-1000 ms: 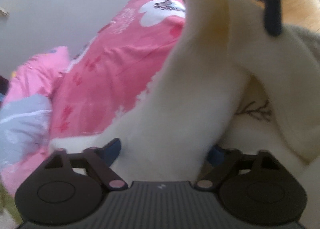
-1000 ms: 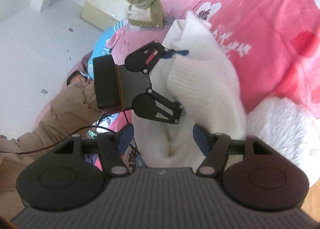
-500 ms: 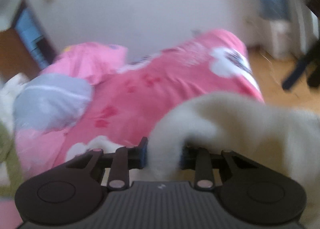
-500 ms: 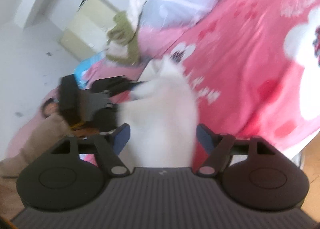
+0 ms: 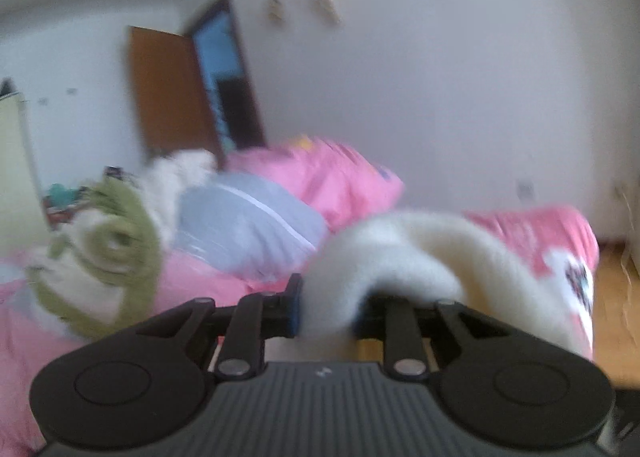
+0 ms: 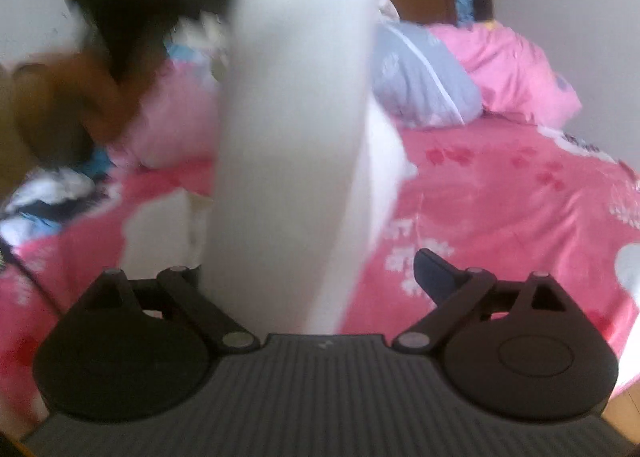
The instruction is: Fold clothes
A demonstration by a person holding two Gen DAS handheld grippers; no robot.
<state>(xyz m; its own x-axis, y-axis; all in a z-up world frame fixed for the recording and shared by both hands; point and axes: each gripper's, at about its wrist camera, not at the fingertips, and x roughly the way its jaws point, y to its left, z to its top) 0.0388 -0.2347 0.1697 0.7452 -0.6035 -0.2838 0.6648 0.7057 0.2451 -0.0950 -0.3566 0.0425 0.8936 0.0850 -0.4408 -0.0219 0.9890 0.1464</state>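
Left claw (image 5: 326,307) clamped on white fleece (image 5: 400,253), raised off pink bed (image 5: 532,229) since a second ago. Right claw (image 6: 316,277) wide, fleece (image 6: 296,137) draped through gap toward 12 o'clock. Garment airborne, unfolded; likely shake-out before laying flat.

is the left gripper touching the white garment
Touching. The left wrist view shows the left gripper with both fingers pinched on a fold of the white garment.

Grey pillow (image 5: 248,229) on pink bedspread (image 6: 500,193), brown door (image 5: 172,93)
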